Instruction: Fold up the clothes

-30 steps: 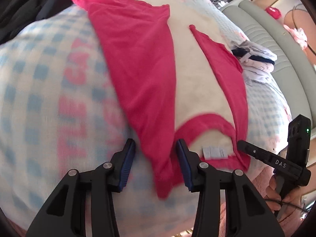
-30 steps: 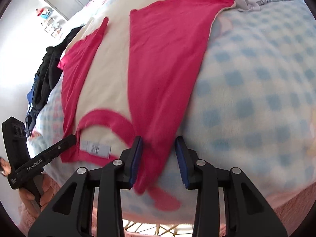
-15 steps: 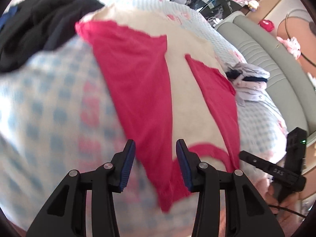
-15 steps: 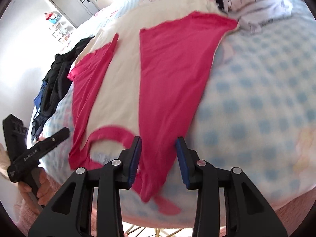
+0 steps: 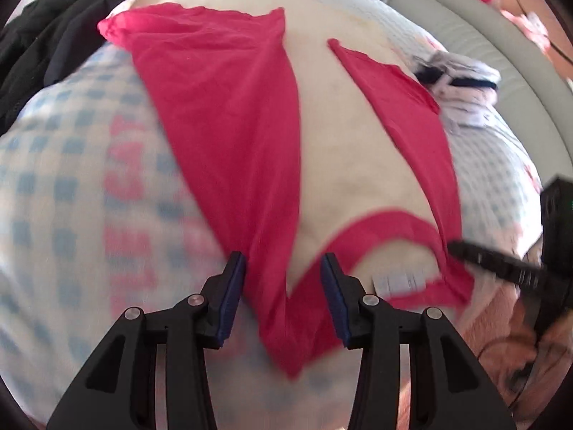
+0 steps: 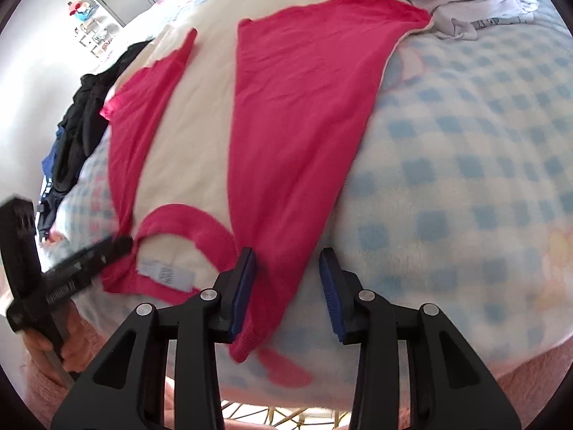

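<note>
A cream T-shirt (image 5: 340, 136) with red sleeves and a red collar (image 5: 379, 222) lies flat on the blue-checked blanket (image 6: 465, 143), collar towards me. My left gripper (image 5: 283, 283) hovers over the near end of one red sleeve (image 5: 229, 114), pads apart, not pinching the cloth. My right gripper (image 6: 286, 286) hangs the same way over the other red sleeve (image 6: 304, 107), also open. Each view shows the other gripper's black finger (image 5: 494, 265) (image 6: 89, 254) beside the collar label (image 6: 164, 274).
A black clothes heap (image 5: 46, 36) (image 6: 86, 114) lies at the far left of the bed. A pale folded stack (image 5: 462, 86) (image 6: 476, 0) sits past the shirt's far right corner. A grey padded edge (image 5: 501, 46) borders the bed. The blanket's near edge drops off below the grippers.
The left gripper has shifted slightly along its sleeve and come closer to the collar end. The right view has barely altered. Both pairs of jaws stand apart as before.
</note>
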A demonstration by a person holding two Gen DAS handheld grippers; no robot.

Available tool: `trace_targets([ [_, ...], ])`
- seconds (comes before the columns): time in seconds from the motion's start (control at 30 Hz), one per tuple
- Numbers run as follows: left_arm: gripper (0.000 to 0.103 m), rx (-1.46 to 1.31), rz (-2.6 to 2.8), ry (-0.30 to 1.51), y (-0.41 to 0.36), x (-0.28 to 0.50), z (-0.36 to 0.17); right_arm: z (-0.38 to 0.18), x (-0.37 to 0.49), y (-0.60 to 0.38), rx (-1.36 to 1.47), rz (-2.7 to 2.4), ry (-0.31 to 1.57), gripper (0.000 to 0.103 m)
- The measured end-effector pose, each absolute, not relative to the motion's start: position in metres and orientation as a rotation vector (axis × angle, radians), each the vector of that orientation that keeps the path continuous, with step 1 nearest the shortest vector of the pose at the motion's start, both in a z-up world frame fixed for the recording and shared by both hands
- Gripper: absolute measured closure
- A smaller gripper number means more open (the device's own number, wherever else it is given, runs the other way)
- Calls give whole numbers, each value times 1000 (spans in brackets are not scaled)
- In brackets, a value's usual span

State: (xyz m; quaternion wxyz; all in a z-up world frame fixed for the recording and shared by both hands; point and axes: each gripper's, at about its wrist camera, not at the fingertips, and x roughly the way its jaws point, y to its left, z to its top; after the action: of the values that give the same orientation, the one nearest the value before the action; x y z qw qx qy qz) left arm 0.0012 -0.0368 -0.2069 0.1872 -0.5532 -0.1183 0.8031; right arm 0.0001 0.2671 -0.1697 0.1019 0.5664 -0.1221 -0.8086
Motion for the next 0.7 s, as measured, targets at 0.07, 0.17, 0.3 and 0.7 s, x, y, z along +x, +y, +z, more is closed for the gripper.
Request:
trace_targets([
  [0.07,57,-1521,2250,-427,-50,1,-199,-151,1,263,1612,-2408,-341,65],
  [0.17,57,-1459,2286,-502,-66,-7,-188,-127,0,240,1518,-2393,-295,65],
  [0.3,57,-1432,2328,-521,-74,-27,-184,-122,-20,191,1455,-2295,-200,62],
  [0.7,58,-1473,2410,-384,-82,-87,-199,-189,-88,99,1561,-2181,-39,66],
])
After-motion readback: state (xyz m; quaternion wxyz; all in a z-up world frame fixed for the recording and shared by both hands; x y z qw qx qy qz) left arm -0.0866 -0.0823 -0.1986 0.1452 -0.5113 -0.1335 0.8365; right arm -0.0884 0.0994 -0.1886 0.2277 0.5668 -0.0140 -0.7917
